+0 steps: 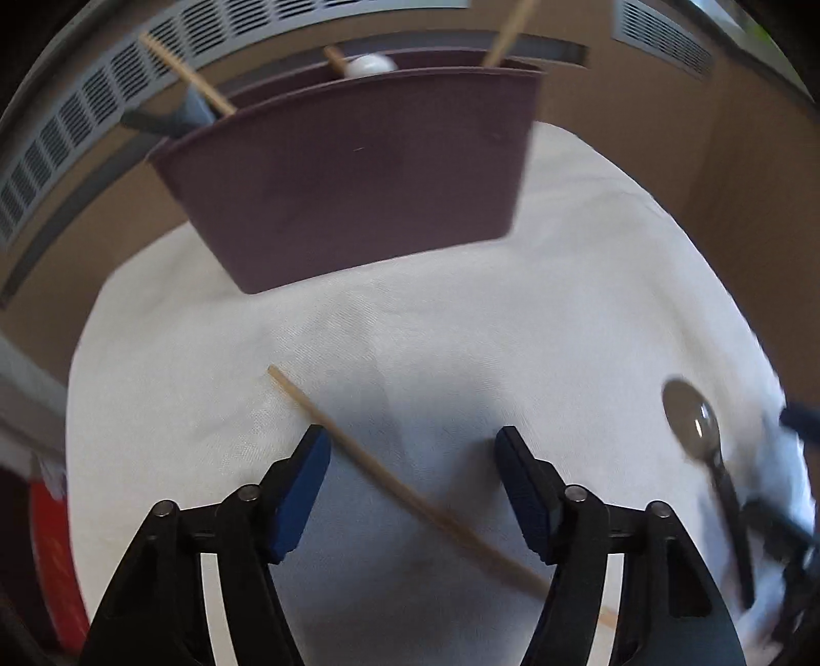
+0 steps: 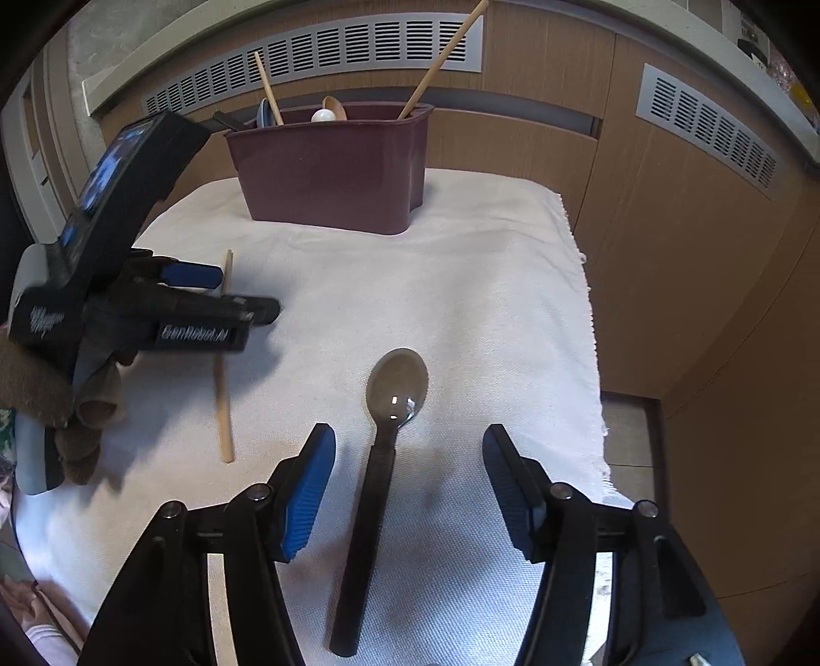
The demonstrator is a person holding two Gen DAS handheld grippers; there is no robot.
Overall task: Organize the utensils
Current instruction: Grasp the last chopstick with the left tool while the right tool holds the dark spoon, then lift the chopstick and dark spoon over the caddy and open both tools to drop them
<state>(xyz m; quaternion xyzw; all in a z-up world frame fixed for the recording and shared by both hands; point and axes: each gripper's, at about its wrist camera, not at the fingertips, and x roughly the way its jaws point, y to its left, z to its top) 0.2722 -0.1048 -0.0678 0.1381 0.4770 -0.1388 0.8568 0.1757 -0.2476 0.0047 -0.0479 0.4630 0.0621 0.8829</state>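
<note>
A wooden chopstick lies slantwise on the white cloth, passing between the fingers of my left gripper, which is open and does not touch it. From the right wrist view, the left gripper hovers over the same chopstick. A black spoon lies bowl-up on the cloth, its handle between the fingers of my open right gripper, untouched. The spoon also appears blurred at the right of the left wrist view. The maroon utensil holder stands at the back with chopsticks and spoons in it.
The white cloth covers the tabletop, with its frayed edge on the right. Brown wall panels with vent grilles rise close behind the holder. A gloved hand holds the left gripper. Something red is low at the left.
</note>
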